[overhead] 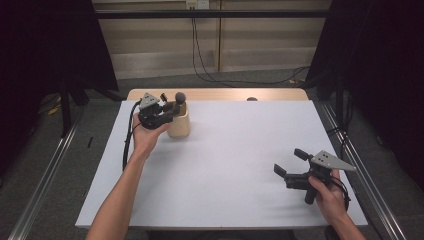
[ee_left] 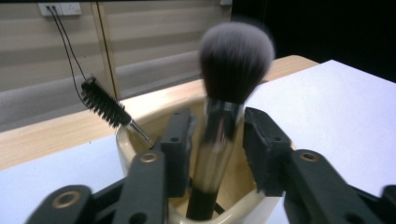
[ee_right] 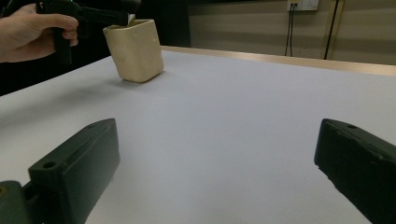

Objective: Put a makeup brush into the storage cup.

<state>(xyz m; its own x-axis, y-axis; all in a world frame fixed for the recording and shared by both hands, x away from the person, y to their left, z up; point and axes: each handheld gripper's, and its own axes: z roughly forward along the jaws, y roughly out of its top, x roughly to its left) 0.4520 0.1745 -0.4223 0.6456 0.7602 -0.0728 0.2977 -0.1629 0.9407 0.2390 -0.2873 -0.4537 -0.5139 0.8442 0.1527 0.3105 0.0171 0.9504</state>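
Between the left claw's (ee_left: 217,144) parted jaws stands the powder brush (ee_left: 224,93) — upright in the cream cup (ee_left: 140,163), pads clear.

The white counter (overhead: 225,165) lies bare from its middle to its near and right edges, so a gripper could pass freely there. The only obstacle stands at the far left: a cream cup (overhead: 179,125) with a powder brush (ee_left: 224,107) and a thin spiral brush (ee_left: 105,105) sticking up from it, crowding its opening.
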